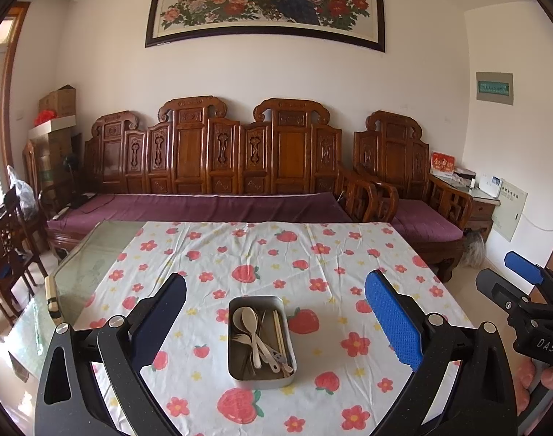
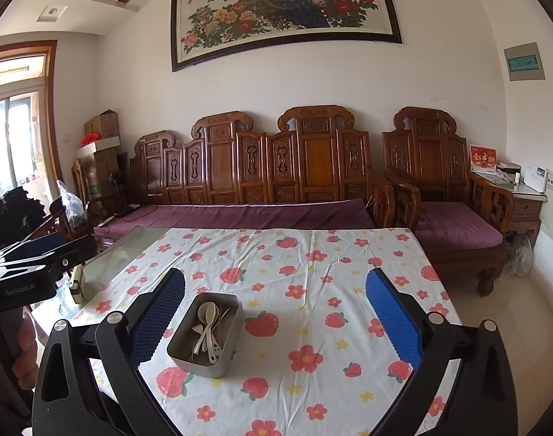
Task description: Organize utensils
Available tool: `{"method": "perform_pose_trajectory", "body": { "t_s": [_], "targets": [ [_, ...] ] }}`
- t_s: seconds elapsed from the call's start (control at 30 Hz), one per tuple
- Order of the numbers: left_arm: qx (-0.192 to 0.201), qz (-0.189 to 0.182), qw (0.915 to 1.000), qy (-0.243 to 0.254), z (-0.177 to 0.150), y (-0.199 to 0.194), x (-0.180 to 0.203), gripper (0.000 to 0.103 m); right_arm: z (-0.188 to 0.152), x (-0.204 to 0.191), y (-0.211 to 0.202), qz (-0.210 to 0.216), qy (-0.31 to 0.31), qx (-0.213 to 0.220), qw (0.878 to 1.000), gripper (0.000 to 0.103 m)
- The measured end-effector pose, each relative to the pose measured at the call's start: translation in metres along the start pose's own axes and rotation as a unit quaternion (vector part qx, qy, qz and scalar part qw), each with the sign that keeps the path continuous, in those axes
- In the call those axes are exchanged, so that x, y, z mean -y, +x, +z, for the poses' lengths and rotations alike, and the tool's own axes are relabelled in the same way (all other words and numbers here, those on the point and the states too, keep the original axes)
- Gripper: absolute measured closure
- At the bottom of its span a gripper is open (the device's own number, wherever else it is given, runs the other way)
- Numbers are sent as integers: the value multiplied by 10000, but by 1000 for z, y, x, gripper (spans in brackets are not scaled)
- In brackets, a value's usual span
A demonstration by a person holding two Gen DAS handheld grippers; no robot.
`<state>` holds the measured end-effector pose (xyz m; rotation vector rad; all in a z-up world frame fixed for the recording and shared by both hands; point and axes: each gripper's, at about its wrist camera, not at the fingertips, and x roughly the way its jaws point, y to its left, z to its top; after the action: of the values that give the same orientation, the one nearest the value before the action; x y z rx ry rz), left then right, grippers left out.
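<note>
Grey metal is forming the walls of the tray (image 1: 261,341), which is sitting on the flowered cloth (image 1: 313,265) near the middle of the surface (image 1: 91,254), closer to the near edge. Inside it, cream spoons (image 1: 250,321) and a cream fork (image 1: 240,339) are lying in a loose pile with a pair of pale chopsticks (image 1: 279,332) along the right wall. The handles are overlapping, so the count of pieces is hard to make out, and the tray's near wall is hiding the lower ends of several.

The left tongs (image 1: 275,321) are hanging wide apart above the tray, holding nothing; the tray is showing in the gap between the blue pads (image 1: 392,319). The right tongs (image 2: 275,321) are also standing wide and empty, with the tray (image 2: 204,330) lying just beside their left pad (image 2: 156,312). The frame edges are cutting off the bodies of both tools.

White lettering reading "DAS" is showing on the right tool at the edge of the left view, and "GenRobot.AI" on the left tool in the right view. The painting (image 2: 283,7) behind the wooden sofa (image 2: 262,167) is carrying four characters too small to read, and its top is cropped. Writing on the red card (image 2: 483,158) on the side cabinet is illegible.
</note>
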<state>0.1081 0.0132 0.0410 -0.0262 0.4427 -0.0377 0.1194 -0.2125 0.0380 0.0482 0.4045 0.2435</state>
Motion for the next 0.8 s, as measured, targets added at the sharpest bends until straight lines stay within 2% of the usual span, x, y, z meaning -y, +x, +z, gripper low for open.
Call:
{"method": "perform_pose_trajectory", "body": {
  "t_s": [0.8],
  "targets": [
    [-6, 38, 10000, 16, 0, 1, 2, 8, 0, 0, 0, -4, 8, 0, 10000, 3]
  ]
}}
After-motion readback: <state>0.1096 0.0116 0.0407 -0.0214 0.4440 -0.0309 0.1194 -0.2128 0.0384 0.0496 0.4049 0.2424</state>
